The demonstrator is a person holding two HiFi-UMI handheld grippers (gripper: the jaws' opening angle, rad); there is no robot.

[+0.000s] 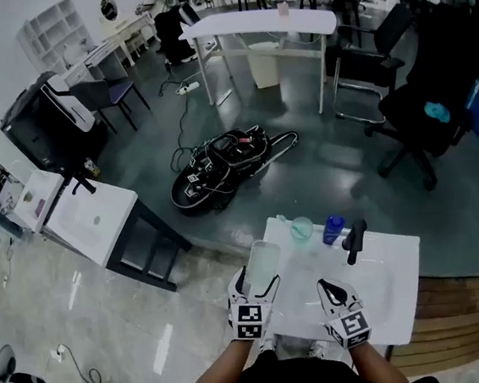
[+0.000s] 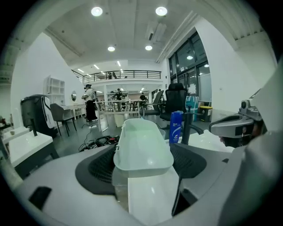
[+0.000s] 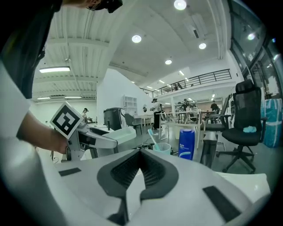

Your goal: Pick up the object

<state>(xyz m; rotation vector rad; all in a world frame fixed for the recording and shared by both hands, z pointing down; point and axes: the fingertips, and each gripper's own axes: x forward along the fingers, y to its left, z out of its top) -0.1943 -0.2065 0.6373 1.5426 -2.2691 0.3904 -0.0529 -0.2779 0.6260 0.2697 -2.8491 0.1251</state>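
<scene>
Left fingers: the two dark ribbed fingers (image 2: 95,170) of the left gripper (image 1: 261,288) stand wide apart and squeeze a long pale green plastic box (image 2: 143,141) by its two long sides.
Right fingers: the fingers (image 3: 119,170) of the right gripper (image 3: 140,154) are pressed together with nothing between them.
Where the box is: it is in the left gripper, at the near left of the white sink table (image 1: 387,298). It points away from the person and looks lifted a little off the top.
Step in hand: I think the box is picked up and is being raised.
How to do it well: hold the box flat so it does not tip out of the fingers. Squeeze gently, because thin plastic can bend or pop out. Lift straight up and slowly. Steer clear of the far side, where the clear cup with a toothbrush (image 1: 301,229), the blue bottle (image 1: 333,229) and the black tap (image 1: 354,241) stand close together.
Right gripper's job: it hangs over the near middle of the sink table, well apart from the box. It could wait there, out of the way.
Hard to see: the bottom of the box is hidden, so I cannot tell if it is fully clear of the table. I cannot tell if anything is inside the box. The near end of the box is lost between the fingers. Far-off people and desks are too small to make out.
</scene>
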